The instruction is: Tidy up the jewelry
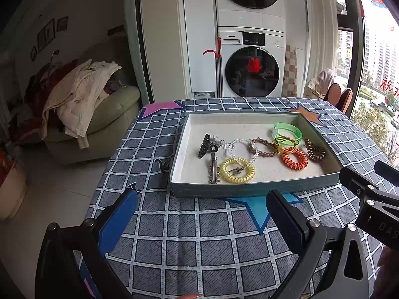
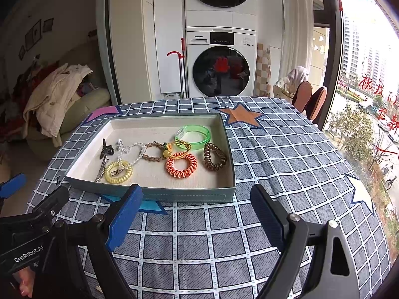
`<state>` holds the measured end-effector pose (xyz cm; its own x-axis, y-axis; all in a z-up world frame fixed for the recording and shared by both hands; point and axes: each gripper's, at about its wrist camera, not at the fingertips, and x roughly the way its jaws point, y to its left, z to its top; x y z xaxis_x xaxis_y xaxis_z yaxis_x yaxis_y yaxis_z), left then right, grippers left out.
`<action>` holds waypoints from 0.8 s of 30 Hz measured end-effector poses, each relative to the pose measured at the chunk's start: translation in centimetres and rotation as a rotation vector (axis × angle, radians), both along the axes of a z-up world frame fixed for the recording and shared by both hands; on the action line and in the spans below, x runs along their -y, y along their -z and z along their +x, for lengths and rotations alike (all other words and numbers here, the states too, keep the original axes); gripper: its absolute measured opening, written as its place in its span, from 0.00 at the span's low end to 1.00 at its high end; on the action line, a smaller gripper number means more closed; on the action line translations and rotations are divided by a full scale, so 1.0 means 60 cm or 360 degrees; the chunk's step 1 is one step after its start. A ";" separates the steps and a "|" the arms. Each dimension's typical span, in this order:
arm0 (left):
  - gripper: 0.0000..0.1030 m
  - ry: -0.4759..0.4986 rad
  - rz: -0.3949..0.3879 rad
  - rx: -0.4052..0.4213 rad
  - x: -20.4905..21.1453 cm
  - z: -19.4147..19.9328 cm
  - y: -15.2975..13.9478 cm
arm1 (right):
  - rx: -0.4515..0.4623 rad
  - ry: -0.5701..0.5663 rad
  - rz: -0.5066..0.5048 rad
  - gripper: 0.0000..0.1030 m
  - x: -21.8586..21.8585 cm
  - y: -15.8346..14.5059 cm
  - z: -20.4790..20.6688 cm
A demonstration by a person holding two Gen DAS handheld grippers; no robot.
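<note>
A shallow teal box (image 1: pixel 251 189) (image 2: pixel 174 194) stands on the checked tablecloth and holds several pieces: a yellow coil band (image 1: pixel 237 170) (image 2: pixel 118 172), an orange coil band (image 1: pixel 294 158) (image 2: pixel 181 164), a brown coil band (image 1: pixel 314 150) (image 2: pixel 214 160), a green bangle (image 1: pixel 288 130) (image 2: pixel 193 133), a braided brown band (image 1: pixel 261 147) (image 2: pixel 152 152), a clear chain (image 1: pixel 234 145) and a dark claw clip (image 1: pixel 205 145) (image 2: pixel 106 149). My left gripper (image 1: pixel 202 214) and my right gripper (image 2: pixel 197 211) are both open and empty, just in front of the box.
A small dark item (image 1: pixel 163 165) lies on the cloth left of the box. The table edge drops to the floor on the left. A sofa with clothes (image 1: pixel 82 104) and stacked washing machines (image 1: pixel 249 62) stand behind. Chairs (image 2: pixel 309 99) stand at the far right.
</note>
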<state>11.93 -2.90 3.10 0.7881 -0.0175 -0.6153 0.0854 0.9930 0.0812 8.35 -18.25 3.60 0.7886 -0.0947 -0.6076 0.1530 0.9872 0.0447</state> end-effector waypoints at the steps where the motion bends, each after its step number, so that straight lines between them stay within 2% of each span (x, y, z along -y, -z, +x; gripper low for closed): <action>1: 1.00 0.0000 0.0002 0.0001 0.000 0.000 0.000 | -0.0001 0.0000 0.0000 0.88 0.000 0.001 0.000; 24: 1.00 -0.0006 -0.0011 -0.0022 0.002 0.004 0.006 | -0.0008 -0.0008 0.0002 0.88 -0.003 0.006 -0.001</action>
